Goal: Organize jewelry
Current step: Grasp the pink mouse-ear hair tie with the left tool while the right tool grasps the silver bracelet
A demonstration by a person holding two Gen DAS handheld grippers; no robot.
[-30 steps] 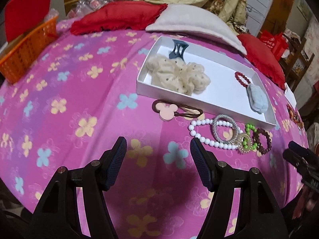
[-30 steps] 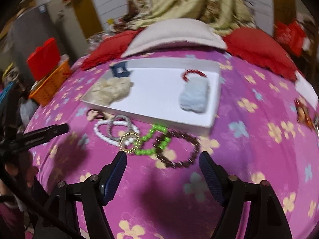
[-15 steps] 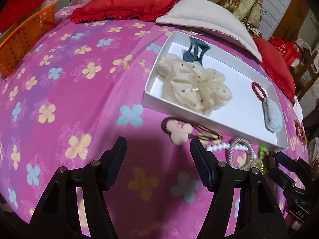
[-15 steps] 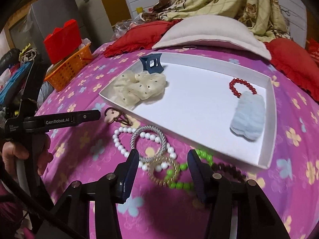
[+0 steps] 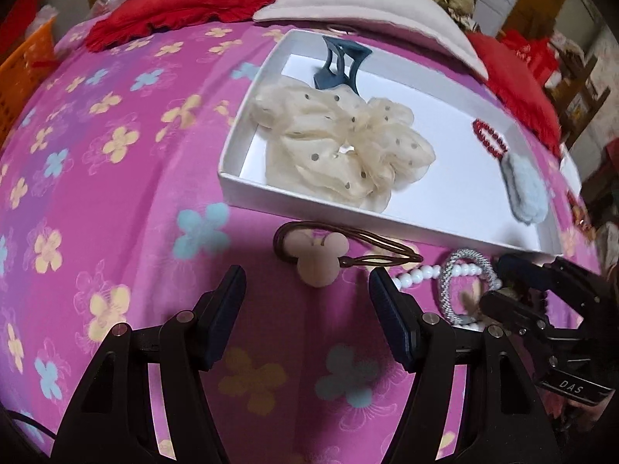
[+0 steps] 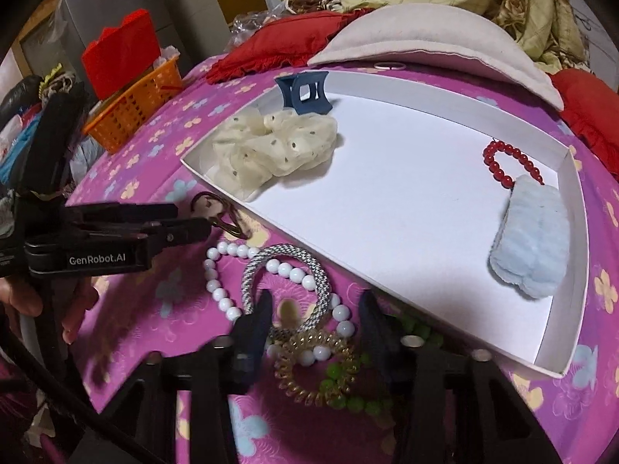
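Note:
A white tray [image 5: 247,187] [image 6: 572,178] lies on the pink flowered cloth. In it are a cream scrunchie [image 5: 340,150] [image 6: 271,147], a blue claw clip [image 5: 342,63] [image 6: 303,91], a red bead bracelet [image 5: 489,141] [image 6: 508,164] and a pale blue fluffy clip [image 5: 526,185] [image 6: 532,243]. In front of the tray lie a brown hair tie with a pink mouse charm [image 5: 315,257], a white bead bracelet [image 6: 224,294], a silver ring tie [image 6: 309,266], a gold coil tie [image 6: 309,363] and green beads [image 6: 348,386]. My left gripper [image 5: 307,294] is open, just short of the mouse tie. My right gripper [image 6: 313,313] is open, astride the silver and white pieces.
An orange basket [image 6: 135,104] with a red box stands at the far left. Red cushions [image 5: 193,4] and a white pillow [image 6: 433,46] lie behind the tray. The cloth falls away at the near edge.
Both grippers have moved forward and down toward the loose jewelry. The left one has closed in on the mouse hair tie, the right one onto the bracelets.

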